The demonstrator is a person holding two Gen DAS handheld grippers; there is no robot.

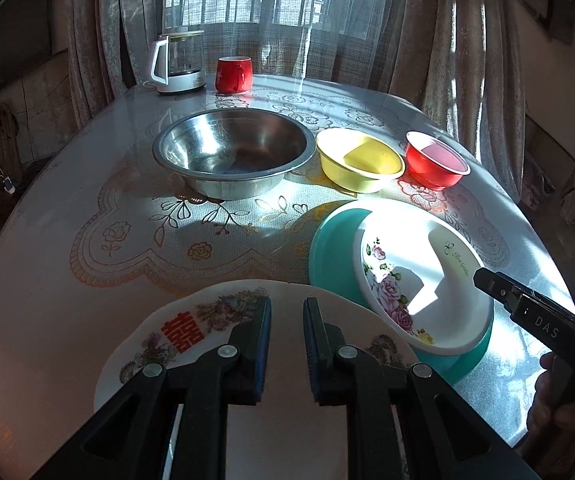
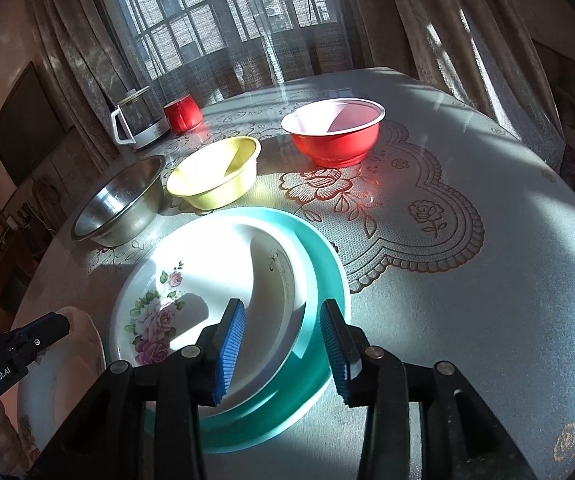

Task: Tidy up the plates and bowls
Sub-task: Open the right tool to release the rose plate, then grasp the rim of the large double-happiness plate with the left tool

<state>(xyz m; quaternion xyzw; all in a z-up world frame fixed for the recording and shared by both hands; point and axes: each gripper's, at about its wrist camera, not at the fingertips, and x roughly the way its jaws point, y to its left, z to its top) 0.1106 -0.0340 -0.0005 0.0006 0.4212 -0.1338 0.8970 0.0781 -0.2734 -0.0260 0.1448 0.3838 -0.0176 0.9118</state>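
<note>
The right tongs (image 2: 281, 344) stand open astride the near rims of the white rose-printed plate (image 2: 191, 280) and the teal plate (image 2: 327, 264) beneath it, probably to grip the stack. The left tongs (image 1: 287, 340) hover open and empty over the white plate with the red emblem (image 1: 191, 320) on the worktop (image 1: 67, 184).

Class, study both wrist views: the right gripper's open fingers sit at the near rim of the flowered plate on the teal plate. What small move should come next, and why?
Probably close the right gripper on the near rims. Its fingers straddle the edge of the white rose-patterned plate and the round teal plate beneath, nothing gripped yet. The left gripper hovers open over the white plate with red characters.
</note>
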